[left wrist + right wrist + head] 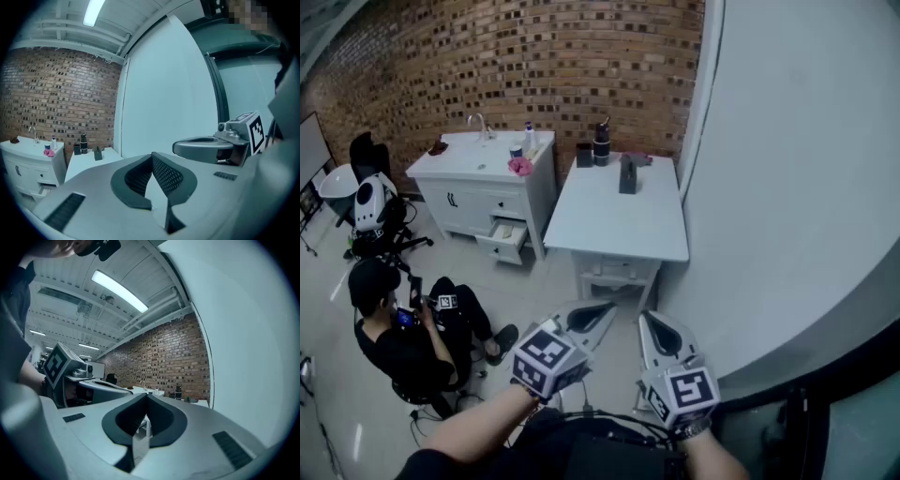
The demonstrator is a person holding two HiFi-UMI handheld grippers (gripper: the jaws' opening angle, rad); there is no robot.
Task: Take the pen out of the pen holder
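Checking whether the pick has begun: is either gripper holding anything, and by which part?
Nothing is held: left gripper and right gripper are both shut, empty, short of the white table.

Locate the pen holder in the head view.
In the head view, the pen holder stands at the far end of the white table, just right of the black bottle and near the brick wall.

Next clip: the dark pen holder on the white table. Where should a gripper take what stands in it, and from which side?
Grip whatever rises above the rim of the pen holder, coming down from above: it stands upright on the table. The pen itself is too small to make out. The left gripper and right gripper are shut, well short of it.
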